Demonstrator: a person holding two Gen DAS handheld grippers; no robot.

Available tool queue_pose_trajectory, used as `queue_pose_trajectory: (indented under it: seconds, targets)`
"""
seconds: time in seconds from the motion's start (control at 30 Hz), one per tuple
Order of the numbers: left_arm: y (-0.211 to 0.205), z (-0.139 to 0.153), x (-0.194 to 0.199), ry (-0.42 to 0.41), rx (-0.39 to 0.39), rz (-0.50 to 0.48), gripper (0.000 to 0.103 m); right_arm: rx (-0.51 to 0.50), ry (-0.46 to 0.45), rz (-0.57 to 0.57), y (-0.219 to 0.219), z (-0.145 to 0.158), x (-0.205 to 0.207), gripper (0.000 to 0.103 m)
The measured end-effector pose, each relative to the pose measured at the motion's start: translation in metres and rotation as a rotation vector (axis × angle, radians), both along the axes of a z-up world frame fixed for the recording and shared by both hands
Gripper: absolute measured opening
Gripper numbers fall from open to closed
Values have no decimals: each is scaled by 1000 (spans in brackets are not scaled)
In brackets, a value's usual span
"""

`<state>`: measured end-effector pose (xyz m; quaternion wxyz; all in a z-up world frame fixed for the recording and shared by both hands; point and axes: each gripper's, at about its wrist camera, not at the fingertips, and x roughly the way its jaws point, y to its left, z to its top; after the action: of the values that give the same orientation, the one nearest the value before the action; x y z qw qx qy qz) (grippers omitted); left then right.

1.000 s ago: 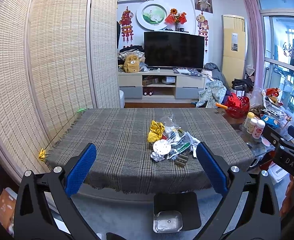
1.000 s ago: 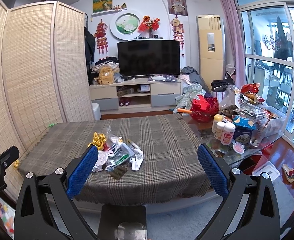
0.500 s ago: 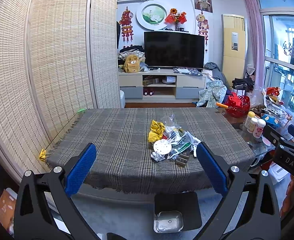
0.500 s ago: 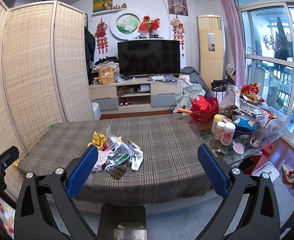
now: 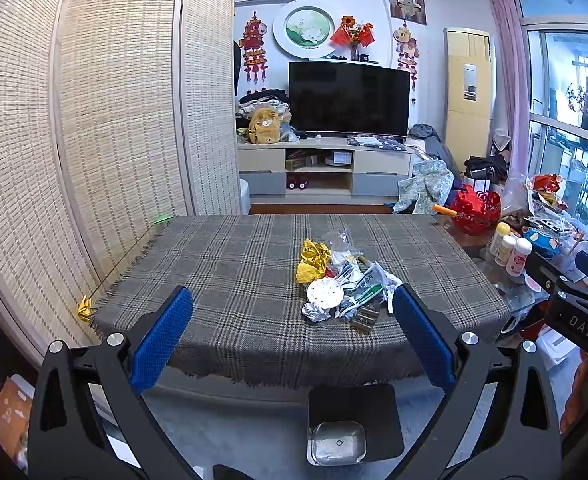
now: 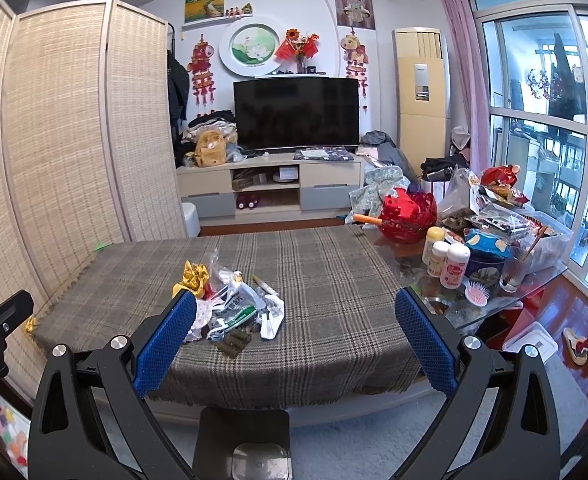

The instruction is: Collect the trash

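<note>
- Your left gripper (image 5: 292, 336) is held wide open and empty, short of the table's near edge.
- Your right gripper (image 6: 295, 334) is likewise spread wide, gripping nothing.
- The trash pile (image 5: 341, 284) lies on the plaid tablecloth (image 5: 230, 280), ahead of both grippers: gold foil (image 5: 313, 260), a white disc (image 5: 325, 293), crumpled wrappers.
- Bottles (image 6: 445, 260) stand on the glass table to the right.

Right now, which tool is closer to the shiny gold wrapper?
Hard to call; probably the left tool, though both are open and short of the table. The gold wrapper lies almost straight ahead of it, but left of the right tool.
</note>
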<state>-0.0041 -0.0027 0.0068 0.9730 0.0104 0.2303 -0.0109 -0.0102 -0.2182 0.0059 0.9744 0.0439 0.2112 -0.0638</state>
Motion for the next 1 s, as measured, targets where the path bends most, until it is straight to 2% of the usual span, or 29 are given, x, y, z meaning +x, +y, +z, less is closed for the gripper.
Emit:
queue_pose_trajectory:
  seconds: [0.3, 0.63, 0.8, 1.0]
  targets:
    - [2, -6, 7, 6, 10, 14, 95, -12, 1, -4, -3, 0, 5, 100]
    - [11, -12, 32, 15, 1, 43, 95, 45, 3, 6, -12, -3, 33, 100]
    - [14, -32, 58, 61, 13, 52, 95, 52, 50, 11, -14, -21, 59, 100]
    - [18, -64, 91, 136, 24, 50, 95, 44, 150, 36, -7, -60, 98, 100]
